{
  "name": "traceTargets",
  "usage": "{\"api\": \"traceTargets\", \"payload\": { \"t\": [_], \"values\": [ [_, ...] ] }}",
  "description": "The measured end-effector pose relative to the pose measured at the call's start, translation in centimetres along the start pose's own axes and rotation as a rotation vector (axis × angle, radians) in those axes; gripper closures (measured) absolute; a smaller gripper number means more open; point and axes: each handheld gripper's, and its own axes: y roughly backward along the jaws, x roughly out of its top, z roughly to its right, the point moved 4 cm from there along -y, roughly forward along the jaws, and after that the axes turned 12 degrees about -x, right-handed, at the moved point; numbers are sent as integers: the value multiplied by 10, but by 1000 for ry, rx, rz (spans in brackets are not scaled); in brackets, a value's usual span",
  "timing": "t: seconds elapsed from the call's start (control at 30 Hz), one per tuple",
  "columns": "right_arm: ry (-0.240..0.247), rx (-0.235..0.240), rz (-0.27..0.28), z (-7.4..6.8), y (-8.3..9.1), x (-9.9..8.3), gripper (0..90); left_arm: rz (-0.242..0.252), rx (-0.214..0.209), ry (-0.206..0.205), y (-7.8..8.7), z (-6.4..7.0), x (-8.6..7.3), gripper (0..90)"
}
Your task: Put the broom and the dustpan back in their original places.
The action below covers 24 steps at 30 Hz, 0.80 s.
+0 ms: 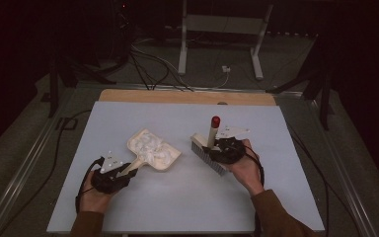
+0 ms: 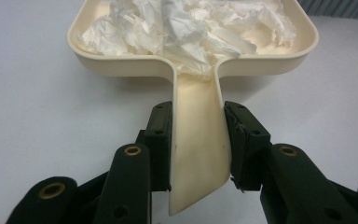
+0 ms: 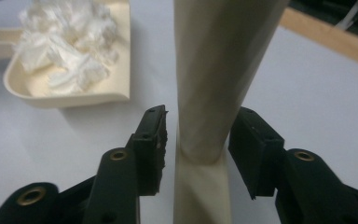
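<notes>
The table (image 1: 187, 197) carries 2 tools. The cream dustpan (image 1: 154, 148) lies left of centre, flat on the surface, heaped with crumpled white tissue (image 1: 150, 144). It looks stiff, light plastic, smooth enough to slip, and its flat handle is the sensible place to hold it. The left gripper (image 2: 196, 116) is already there: its jaws are closed against both edges of that handle, with the pan just ahead of them. The tissue is soft, almost weightless and loose, so tilting could spill it. The brush (image 1: 208, 150) stands right of the pan, bristles down, its red-tipped handle up. The right gripper (image 3: 196, 135) straddles the handle with narrow gaps either side, not clamped
</notes>
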Motion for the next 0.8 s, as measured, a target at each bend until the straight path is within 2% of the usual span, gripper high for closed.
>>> {"api": "traceTargets", "payload": {
  "t": [0.17,0.43,0.8],
  "values": [
    [-32,-14,61,1,10,13,547,11,15,6,2,-2,1,660],
    [-72,-34,115,-1,24,33,562,21,44,33,6,-6,0,659],
    [-126,-59,116,1,24,40,662,43,92,70,11,-12,-1,660]
  ]
}}
